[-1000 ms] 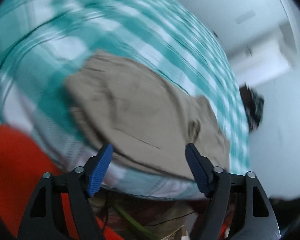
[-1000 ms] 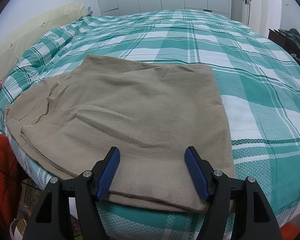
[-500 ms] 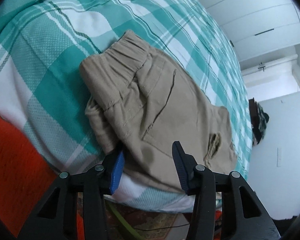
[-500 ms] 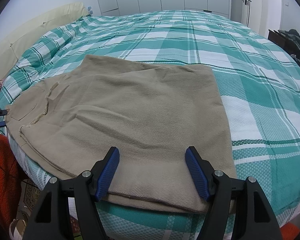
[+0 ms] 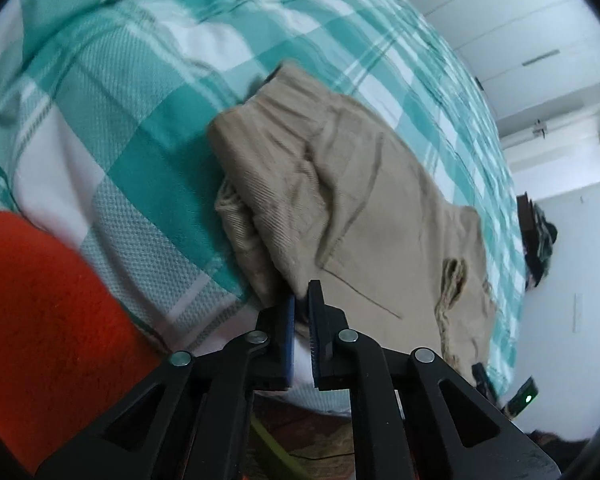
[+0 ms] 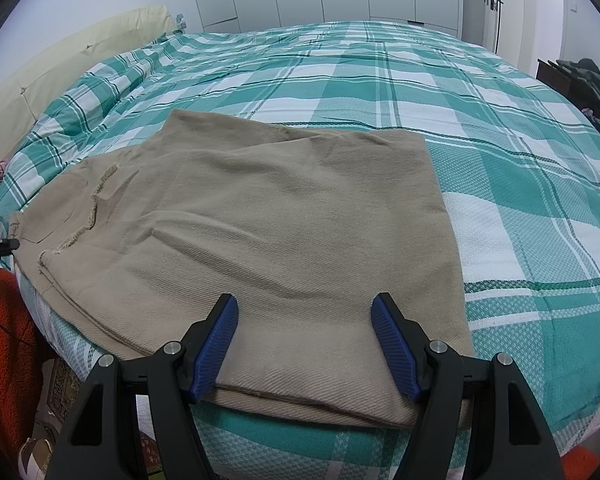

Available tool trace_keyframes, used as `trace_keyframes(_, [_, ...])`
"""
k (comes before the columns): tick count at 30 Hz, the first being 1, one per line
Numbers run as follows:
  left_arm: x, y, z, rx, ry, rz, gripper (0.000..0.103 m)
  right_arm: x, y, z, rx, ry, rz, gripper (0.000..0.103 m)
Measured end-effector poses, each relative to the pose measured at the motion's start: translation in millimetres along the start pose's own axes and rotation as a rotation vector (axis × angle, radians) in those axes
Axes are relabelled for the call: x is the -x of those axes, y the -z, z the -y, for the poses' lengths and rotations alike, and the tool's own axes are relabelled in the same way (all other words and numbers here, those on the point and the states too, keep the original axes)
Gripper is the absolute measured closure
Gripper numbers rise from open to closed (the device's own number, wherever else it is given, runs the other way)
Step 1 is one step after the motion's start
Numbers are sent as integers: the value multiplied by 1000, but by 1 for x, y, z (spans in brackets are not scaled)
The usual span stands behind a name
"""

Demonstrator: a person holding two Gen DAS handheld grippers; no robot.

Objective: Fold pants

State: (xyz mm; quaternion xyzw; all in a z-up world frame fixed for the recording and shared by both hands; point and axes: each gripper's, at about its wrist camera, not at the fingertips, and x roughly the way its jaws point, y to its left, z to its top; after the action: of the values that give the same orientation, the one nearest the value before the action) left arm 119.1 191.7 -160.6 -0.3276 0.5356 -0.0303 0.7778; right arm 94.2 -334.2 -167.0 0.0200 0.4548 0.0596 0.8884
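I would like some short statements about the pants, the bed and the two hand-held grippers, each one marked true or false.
1. The left hand-held gripper is shut on the pants. True.
2. The right hand-held gripper is shut on the pants. False: its jaws stand wide open, with the cloth lying between them.
3. The pants lie on a checked green and white bed cover. True.
4. The pants are dark blue. False: they are beige.
5. The pants hang in the air. False: they rest on the bed.

Pants (image 6: 284, 232) lie on the bedspread (image 6: 520, 168) near its front edge; headboard (image 6: 60, 64) apparently far left.
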Motion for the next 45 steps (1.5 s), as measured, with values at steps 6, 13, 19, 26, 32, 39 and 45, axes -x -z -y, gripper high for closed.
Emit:
trace_keyframes(6, [22,-4,-12,77,27,96,34,0,-1,0,1,-1,1,33])
trace_keyframes(13, [-12,-12,-12,97,1,53,58,0,-1,0,1,1,2,32])
trace_keyframes(19, [-13,-14,-16,148,-9,71,73,0,0,0,1,0,1,32])
trace_keyframes(26, [21,-7,20,69,-72,159,90,0,-2,-1,1,-3,-1,32])
trace_keyframes(32, [42,-8,76,-92,-211,210,90,-1,-5,0,2,-11,-7,32])
trace_keyframes(39, [74,19,181,-338,-102,303,91,-2,-6,2,5,-21,-13,32])
trace_keyframes(45, [35,73,296,-632,62,214,91,0,-8,4,7,-34,-12,32])
